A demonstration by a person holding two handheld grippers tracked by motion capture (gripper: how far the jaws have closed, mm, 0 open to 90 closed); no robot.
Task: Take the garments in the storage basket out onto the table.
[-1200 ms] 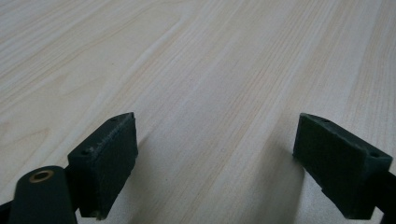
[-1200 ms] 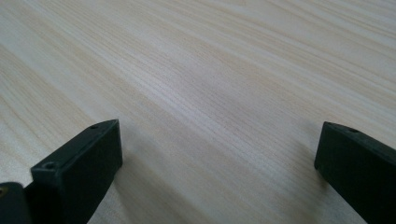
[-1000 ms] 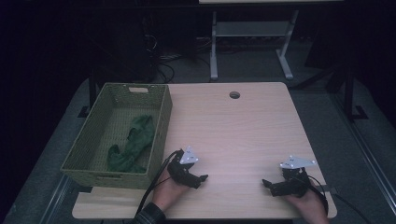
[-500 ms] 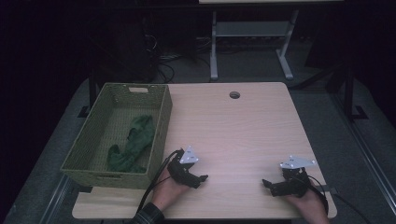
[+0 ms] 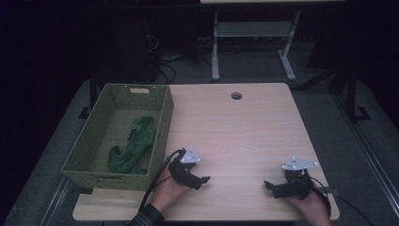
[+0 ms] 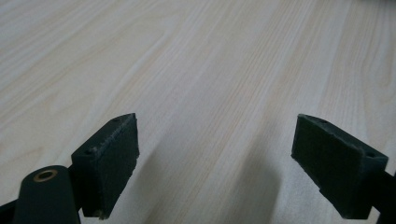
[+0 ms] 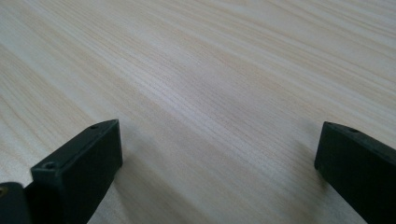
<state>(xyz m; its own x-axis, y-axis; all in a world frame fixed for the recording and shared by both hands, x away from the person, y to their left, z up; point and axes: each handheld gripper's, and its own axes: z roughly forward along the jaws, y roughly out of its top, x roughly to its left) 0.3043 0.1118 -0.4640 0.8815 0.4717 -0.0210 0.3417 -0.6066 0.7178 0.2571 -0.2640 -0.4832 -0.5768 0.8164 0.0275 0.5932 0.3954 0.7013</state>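
Surface [image 5: 244, 127]: pale wood-grain laminate, matte, fine straight grain running lengthwise in both gripper views; square-cut edges, one round cable hole [image 5: 236, 95] near the far edge.

Left gripper [image 5: 203, 180]: black, blocky jaws with flat rectangular pads, grey three-cornered plate on top, cable trailing toward the near edge. It rests low on the surface near the front edge, just right of the basket. Jaws stand wide apart, nothing between them [image 6: 215, 158]; bare wood between them in the left gripper view.

Right gripper [image 5: 268, 186]: same build, low on the surface near the front right corner, pointing toward the left gripper. Jaws likewise spread, nothing held [image 7: 217, 168].

Basket [image 5: 162, 127]: green woven, rectangular, upright walls with a slot handle in the far end; sits along the left edge of the surface, its near corner just beside the left hand [image 5: 165, 192]. Inside lies a green cloth [image 5: 134, 146], soft and crumpled, stretched along the basket floor toward the near right side.

Open room: the whole middle and far right of the surface is bare wood; the two grippers are well apart. The basket wall stands between the left gripper and the cloth.

Beyond the far edge: dark floor, a grey metal frame [image 5: 254, 42], cables.
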